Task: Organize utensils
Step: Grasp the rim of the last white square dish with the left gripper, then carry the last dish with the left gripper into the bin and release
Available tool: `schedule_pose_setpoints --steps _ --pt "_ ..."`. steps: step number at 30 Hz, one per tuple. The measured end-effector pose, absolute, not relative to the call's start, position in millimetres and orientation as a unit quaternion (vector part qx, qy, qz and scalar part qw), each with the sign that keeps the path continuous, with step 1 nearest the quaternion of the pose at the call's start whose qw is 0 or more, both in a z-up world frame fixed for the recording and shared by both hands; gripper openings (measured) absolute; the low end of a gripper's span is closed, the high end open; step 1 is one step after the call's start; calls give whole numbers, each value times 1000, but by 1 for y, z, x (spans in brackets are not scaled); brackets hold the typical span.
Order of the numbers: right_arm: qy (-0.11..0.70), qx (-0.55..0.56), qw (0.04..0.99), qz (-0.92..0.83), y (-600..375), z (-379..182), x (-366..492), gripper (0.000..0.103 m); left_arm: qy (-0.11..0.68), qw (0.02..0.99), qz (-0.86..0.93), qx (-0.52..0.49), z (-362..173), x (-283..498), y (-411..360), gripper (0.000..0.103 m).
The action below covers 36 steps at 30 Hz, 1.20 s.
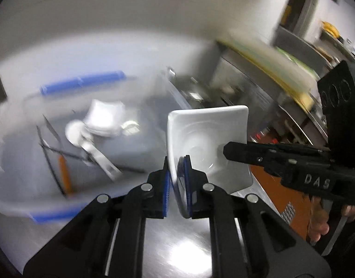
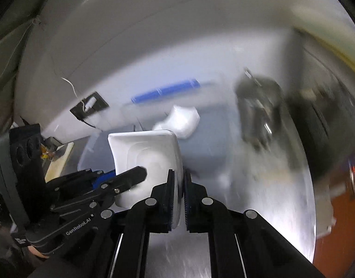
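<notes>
A: Lifting a square white dish [image 1: 207, 139] clear of the steel counter [image 1: 168, 243], held on edge. Left gripper [image 1: 177, 180] clamped narrow on one rim, right gripper [image 2: 178, 192] pinched tight on the opposite rim.

B: Best handled level and together, probably; pulling apart risks a slip.

A: Dish standing upright, hollow side facing the right gripper, long axis roughly vertical. Hanging beside the clear bin [image 1: 12, 203] holding more white dishes [image 1: 103, 118].
</notes>
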State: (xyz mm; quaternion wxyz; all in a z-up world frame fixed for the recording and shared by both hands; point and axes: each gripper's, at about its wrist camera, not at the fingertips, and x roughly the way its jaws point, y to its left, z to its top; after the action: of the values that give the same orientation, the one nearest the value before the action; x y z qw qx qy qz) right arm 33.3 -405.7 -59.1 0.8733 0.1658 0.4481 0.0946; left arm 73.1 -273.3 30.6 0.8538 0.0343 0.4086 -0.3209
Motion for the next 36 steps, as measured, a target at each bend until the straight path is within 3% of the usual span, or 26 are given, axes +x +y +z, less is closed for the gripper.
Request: schedule_pose_setpoints --steps 7,15,22,27,28,30,33,34,35,36 --pt "506 140 847 83 -369 -79 158 10 456 847 -260 79 31 198 -257 10" --pt "595 197 778 45 -372 -162 250 10 557 789 -246 83 -50 304 -262 10" --pt "625 222 748 32 -376 -198 261 14 575 781 -228 82 -91 332 -269 10" --pt "588 177 789 14 -377 -157 233 16 533 818 -204 69 -62 320 -250 10" --pt "572 151 806 3 -374 -143 223 19 505 837 -195 79 -45 308 -246 10" --pt "525 102 845 -14 -365 -110 192 38 451 870 -173 96 -14 281 -239 10" --pt "460 45 886 -40 -351 -70 139 39 403 900 -130 105 19 234 -228 26" --pt "446 36 893 -46 -348 -62 123 39 391 907 -121 104 28 214 -223 36" --pt "429 32 901 -50 -344 -52 101 42 382 911 -118 104 32 200 -222 46" --pt "422 31 905 -50 -342 -47 91 47 371 915 -114 107 37 184 -220 49"
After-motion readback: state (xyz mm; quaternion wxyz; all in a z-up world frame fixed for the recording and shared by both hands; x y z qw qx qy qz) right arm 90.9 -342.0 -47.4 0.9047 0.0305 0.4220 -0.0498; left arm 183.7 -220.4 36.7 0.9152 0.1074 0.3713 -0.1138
